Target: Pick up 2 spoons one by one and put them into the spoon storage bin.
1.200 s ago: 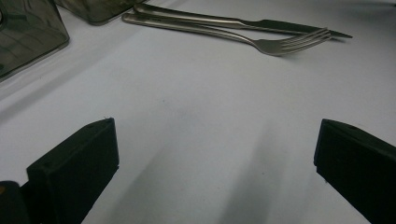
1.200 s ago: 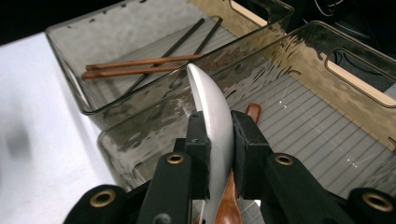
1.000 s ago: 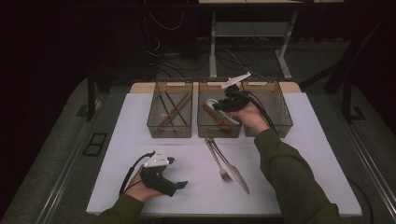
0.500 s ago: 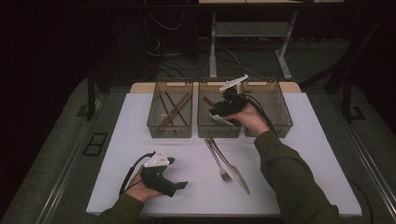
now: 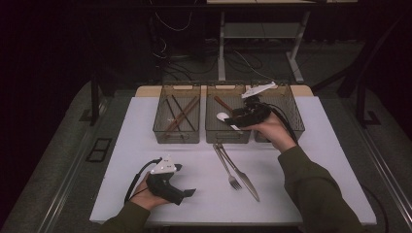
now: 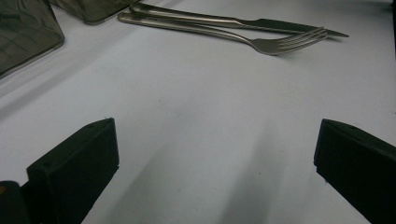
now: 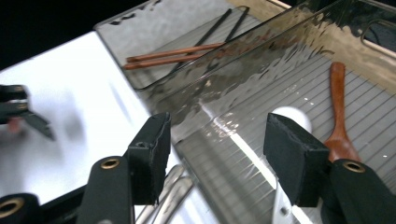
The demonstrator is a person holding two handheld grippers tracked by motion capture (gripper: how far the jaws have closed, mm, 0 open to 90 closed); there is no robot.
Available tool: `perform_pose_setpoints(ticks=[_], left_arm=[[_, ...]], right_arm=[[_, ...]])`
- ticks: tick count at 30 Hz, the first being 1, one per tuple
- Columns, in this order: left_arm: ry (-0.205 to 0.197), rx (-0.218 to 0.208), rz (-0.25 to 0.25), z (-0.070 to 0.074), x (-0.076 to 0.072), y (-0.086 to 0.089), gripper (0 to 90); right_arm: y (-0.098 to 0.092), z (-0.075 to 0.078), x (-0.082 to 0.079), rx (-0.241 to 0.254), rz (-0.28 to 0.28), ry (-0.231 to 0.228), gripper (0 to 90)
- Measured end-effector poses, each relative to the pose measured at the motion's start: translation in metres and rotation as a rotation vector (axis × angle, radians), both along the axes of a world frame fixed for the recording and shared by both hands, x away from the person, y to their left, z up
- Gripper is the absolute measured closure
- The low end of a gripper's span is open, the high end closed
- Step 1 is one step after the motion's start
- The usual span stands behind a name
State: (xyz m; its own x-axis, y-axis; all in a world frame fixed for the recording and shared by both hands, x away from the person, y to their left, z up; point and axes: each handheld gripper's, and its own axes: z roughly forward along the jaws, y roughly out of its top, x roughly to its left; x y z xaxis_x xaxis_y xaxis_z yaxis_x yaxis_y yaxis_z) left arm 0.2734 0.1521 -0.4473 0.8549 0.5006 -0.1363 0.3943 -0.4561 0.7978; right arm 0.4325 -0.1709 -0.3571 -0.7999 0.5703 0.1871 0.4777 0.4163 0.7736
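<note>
Right gripper [image 5: 236, 121] over middle bin [image 5: 228, 137] rim, jaws just opening, empty; left gripper [image 5: 187, 193] apart (bare table [image 5: 316, 160] around).

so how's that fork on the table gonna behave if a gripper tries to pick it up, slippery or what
The fork looks like polished metal, so it is probably stiff and a bit slippery between jaws. It lies flat on the table, so getting under it may be awkward. Its handle seems to touch the knife, which would likely shift too.
</note>
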Motion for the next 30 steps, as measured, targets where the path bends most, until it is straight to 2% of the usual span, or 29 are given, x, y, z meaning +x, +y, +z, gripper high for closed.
perform_pose_setpoints(ticks=[6, 10, 19, 22, 27, 30], left_arm=[[-0.001, 0.003, 0.0, 0.0, 0.0, -0.001, 0.0], [0.0, -0.001, 0.0, 0.001, -0.001, -0.001, 0.0], [0.003, 0.006, -0.002, 0.002, 0.0, -0.002, 0.0], [0.005, 0.006, -0.003, 0.003, -0.001, -0.002, 0.6], [0.004, 0.007, 0.0, 0.005, -0.001, -0.002, 3.9], [0.0, 0.002, 0.01, 0.007, -0.001, -0.002, 7.0]], right_arm=[[-0.016, -0.002, -0.018, 0.008, -0.002, -0.016, 39.1], [-0.026, -0.008, -0.03, 0.024, -0.003, 0.001, 39.0], [-0.045, -0.022, -0.053, 0.036, -0.012, 0.004, 39.0], [-0.05, -0.026, -0.059, 0.026, -0.015, 0.001, 38.0], [-0.062, -0.034, -0.071, 0.042, -0.033, 0.004, 34.1], [-0.069, -0.039, -0.081, 0.039, -0.072, -0.027, 30.1]])
